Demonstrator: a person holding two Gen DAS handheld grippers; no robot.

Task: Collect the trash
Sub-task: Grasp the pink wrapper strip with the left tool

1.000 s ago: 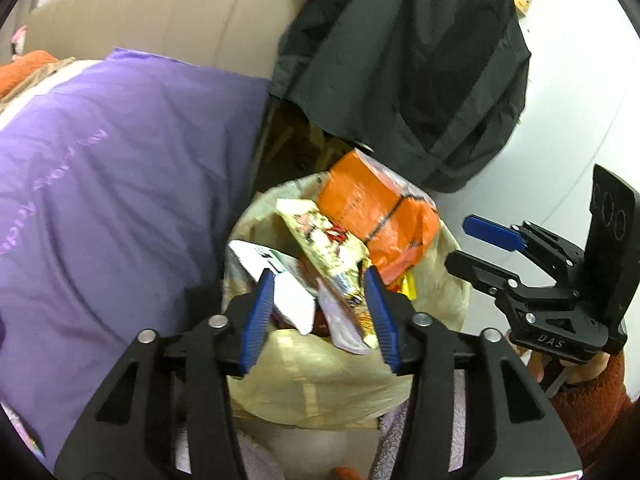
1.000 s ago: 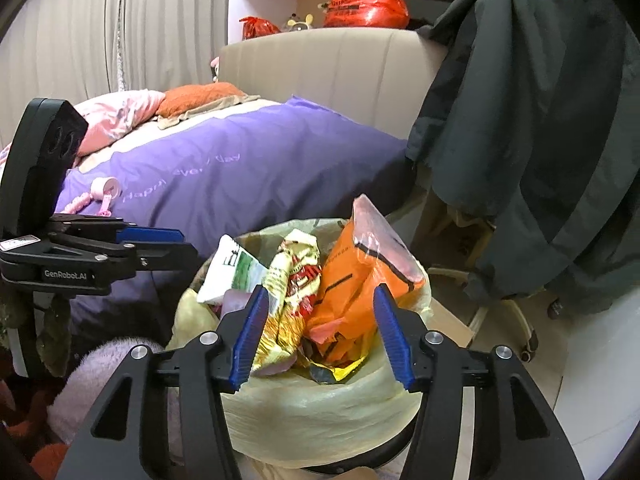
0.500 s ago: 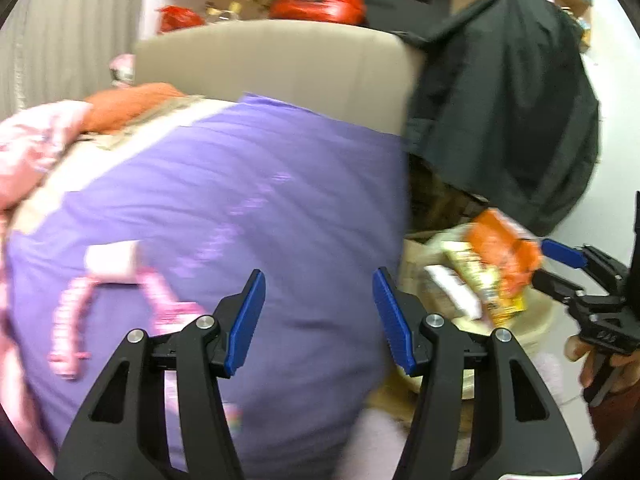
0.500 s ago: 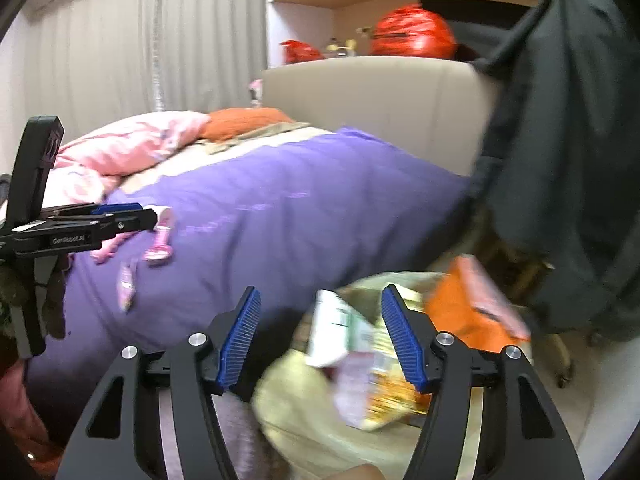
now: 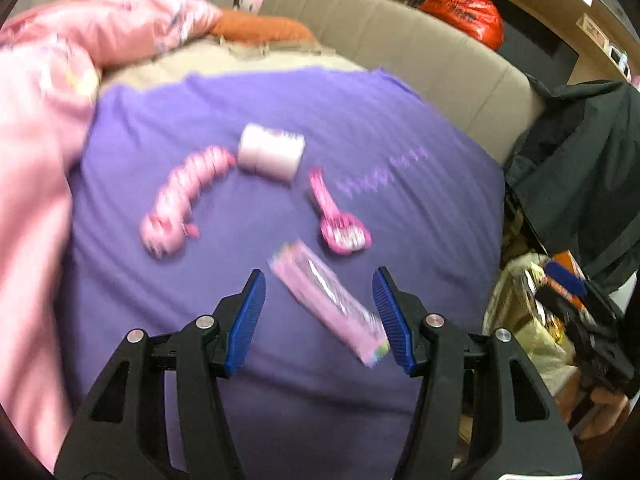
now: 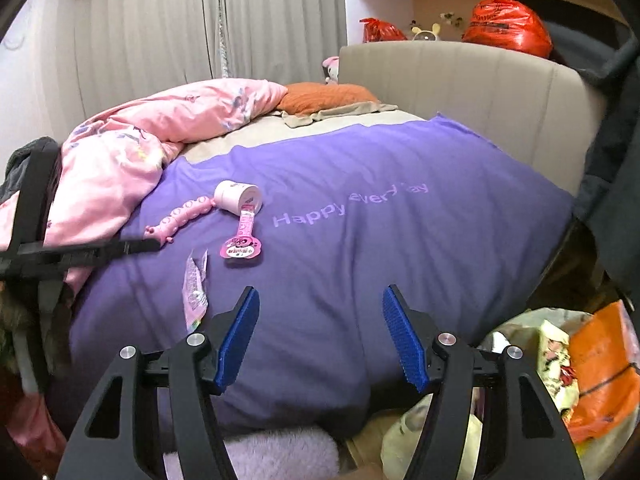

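Left wrist view: the left gripper (image 5: pixel 320 316) is being held above the purple blanket (image 5: pixel 400 208), its blue pads spread with nothing pinched. A long pink wrapper (image 5: pixel 326 306) is lying flat on the blanket, seen between and just beyond the fingertips, apart from the pads. Farther off, a pink spoon-shaped packet (image 5: pixel 340 216), a pale tub on its side (image 5: pixel 272 152) and a pink caterpillar toy (image 5: pixel 180 196) are resting on the blanket. At the right edge, the trash bag (image 5: pixel 524 320) stuffed with wrappers is being partly hidden by the blurred right gripper (image 5: pixel 576 296).

Right wrist view: the right gripper (image 6: pixel 320 336) is being pointed at bare purple blanket (image 6: pixel 400 240); its jaws have just been opening and are spread wide, with nothing between them. The pink wrapper (image 6: pixel 195 288) is lying to the left of its fingers, near the left gripper (image 6: pixel 120 246), which is reaching in from the left edge. The full trash bag (image 6: pixel 560 364) is sitting at lower right, beside the bed.
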